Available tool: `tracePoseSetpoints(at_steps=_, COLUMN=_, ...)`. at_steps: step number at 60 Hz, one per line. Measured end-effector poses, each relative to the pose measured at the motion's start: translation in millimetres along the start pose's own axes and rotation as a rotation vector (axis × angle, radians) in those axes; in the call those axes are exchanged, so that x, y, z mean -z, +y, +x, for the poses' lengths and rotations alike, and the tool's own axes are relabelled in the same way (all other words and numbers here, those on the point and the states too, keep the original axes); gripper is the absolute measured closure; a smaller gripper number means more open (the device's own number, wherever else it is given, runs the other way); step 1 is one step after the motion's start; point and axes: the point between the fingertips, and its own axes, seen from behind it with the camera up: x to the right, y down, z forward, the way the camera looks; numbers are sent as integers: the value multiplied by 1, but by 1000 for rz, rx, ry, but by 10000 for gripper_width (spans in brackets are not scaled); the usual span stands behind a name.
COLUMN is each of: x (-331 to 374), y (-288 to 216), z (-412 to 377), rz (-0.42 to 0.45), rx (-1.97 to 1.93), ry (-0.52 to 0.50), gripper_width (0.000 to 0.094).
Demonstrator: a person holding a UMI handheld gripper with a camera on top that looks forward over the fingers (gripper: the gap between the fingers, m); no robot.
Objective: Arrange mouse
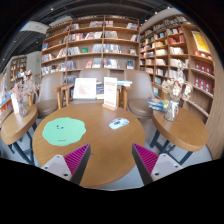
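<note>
Mouse (119, 123): small, pale, whitish-grey. Lying flat on round wooden table (95, 135), turned slightly askew. Located right of green mat (64, 130), apart from it, beyond the gripper fingers.

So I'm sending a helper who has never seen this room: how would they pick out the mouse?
Find the round wooden table in front of the bookshelves. A round green mat lies on its one side; the mouse is the small pale object on the bare wood opposite, beyond the open gripper. It is the table's only small loose item.

Bright, even; edges perhaps bowed
</note>
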Motion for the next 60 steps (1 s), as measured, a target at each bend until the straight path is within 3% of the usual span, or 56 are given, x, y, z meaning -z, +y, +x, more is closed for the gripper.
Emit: tracePoseSetpoints(at_steps=60, x=-242, y=-12, z=14, rz=-171, rx=-46, ry=14, gripper_width=84)
